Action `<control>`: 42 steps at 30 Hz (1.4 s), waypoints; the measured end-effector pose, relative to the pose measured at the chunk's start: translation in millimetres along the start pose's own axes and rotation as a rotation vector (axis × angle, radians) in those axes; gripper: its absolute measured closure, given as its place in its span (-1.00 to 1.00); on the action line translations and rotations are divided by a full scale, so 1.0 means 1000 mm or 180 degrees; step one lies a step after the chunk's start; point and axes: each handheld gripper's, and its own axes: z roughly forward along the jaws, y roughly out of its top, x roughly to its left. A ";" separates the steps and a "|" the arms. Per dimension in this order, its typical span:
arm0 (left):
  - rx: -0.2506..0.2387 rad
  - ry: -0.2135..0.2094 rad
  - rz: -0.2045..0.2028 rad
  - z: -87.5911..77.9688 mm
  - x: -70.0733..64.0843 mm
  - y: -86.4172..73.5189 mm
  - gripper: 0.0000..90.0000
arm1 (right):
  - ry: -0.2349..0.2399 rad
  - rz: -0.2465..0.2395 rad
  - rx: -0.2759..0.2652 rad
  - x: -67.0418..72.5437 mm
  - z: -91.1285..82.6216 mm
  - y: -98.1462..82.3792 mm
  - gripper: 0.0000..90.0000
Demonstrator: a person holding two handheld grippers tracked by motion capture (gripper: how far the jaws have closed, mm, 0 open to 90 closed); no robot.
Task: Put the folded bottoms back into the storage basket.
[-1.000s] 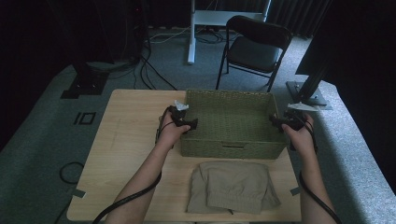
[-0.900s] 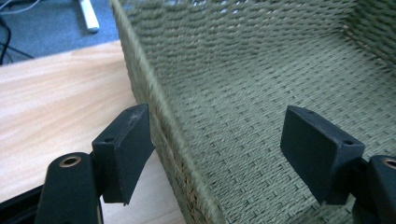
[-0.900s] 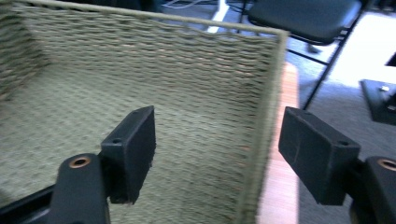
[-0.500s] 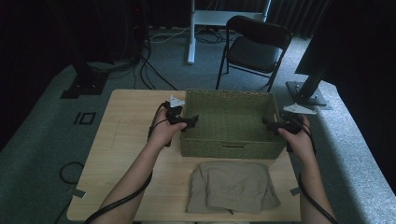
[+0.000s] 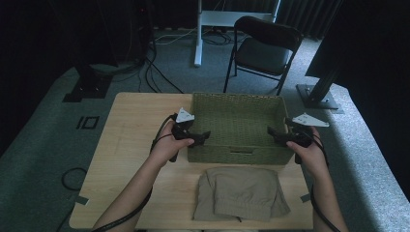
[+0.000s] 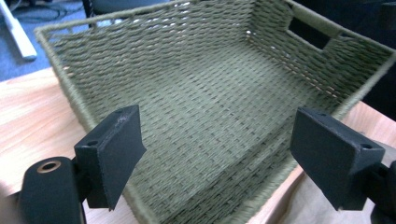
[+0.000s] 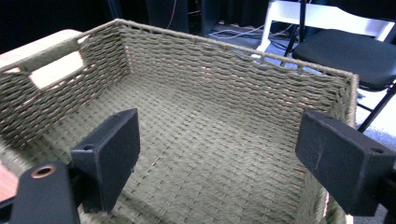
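Both pairs of jaws stand wide with nothing between them, and both have just been opening: the left gripper hangs at the left end of the basket, the right gripper at its right end, each pointing inward over the rim.

Going from largest to smallest, the pale rectangular wooden table carries a green woven rectangular basket at its middle, empty, with cut-out handles in its end walls. A folded khaki cloth garment lies just in front of the basket, near the table's front edge.

Judging from here, a pinch on one layer of the garment would let it unfold on the way up, and a trailing edge could snag on the basket's near wall and drag it.

No brand, label or legible writing is visible.
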 end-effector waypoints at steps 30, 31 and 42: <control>-0.0127 -0.0373 0.0402 -0.027 -0.062 -0.038 -0.59 | 0.0343 -0.0273 -0.0144 0.051 -0.052 -0.036 -0.70; -0.0113 -0.0429 0.0403 -0.027 -0.067 -0.043 -0.59 | 0.0352 -0.0277 -0.0140 0.052 -0.053 -0.038 -0.69; -0.0078 -0.0512 0.0393 -0.020 -0.085 -0.074 -0.59 | 0.0531 -0.0277 0.0061 0.065 -0.060 -0.081 -0.68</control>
